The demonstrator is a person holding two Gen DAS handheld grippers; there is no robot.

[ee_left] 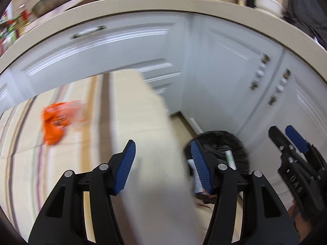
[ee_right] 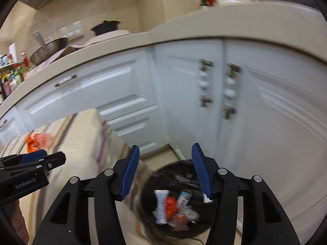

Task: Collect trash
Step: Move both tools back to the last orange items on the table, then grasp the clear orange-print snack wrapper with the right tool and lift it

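An orange snack wrapper lies on the striped cloth of the table, to the left; it also shows in the right wrist view. My left gripper is open and empty over the table's right edge. A bin lined with a black bag stands on the floor beside the table and holds several wrappers; its rim shows in the left wrist view. My right gripper is open and empty above the bin. The views are blurred.
White cabinet doors with metal handles stand close behind the bin and table. A beige counter above them carries pots and bottles. Each gripper shows in the other's view: the right, the left.
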